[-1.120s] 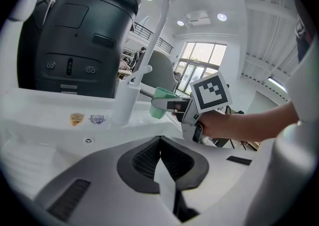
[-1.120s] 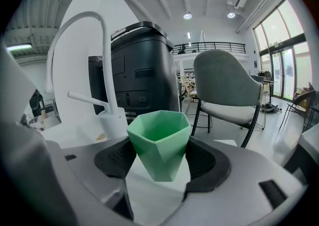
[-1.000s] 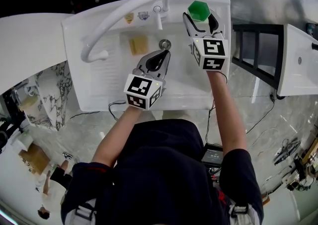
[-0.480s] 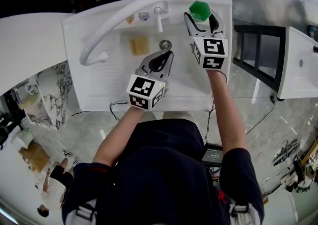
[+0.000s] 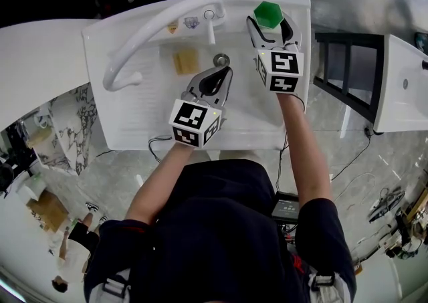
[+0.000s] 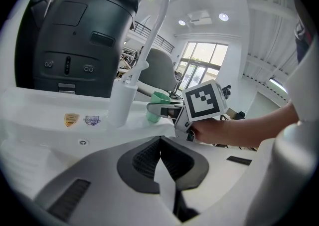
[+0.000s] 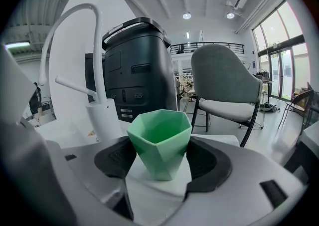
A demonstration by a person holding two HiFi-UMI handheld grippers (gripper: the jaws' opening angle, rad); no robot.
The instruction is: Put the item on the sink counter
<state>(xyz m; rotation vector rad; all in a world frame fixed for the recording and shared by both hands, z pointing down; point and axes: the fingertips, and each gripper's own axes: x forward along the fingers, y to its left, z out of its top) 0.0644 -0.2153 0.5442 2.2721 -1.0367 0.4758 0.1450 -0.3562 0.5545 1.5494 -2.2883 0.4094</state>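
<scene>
A green faceted cup [image 5: 267,13] stands upright on the back right corner of the white sink counter [image 5: 301,11], right of the tap. My right gripper [image 5: 269,24] reaches in from the front with a jaw on each side of the cup. In the right gripper view the dark pads [image 7: 113,156] press against the cup's [image 7: 160,140] sides while its base rests on the white surface. My left gripper [image 5: 221,71] hangs shut and empty over the basin, near the drain [image 5: 221,59]. The left gripper view shows the cup [image 6: 158,106] held at the far right.
A curved white faucet [image 5: 154,27] arches over the basin's left half, and its lever [image 5: 212,24] sits at the back. A yellow sponge-like pad [image 5: 186,61] lies in the basin. A dark rack [image 5: 341,74] and another white unit [image 5: 401,81] stand to the right.
Almost nothing has moved: both grippers have shifted only a few pixels, and the cup stays on the same corner between the right jaws.
</scene>
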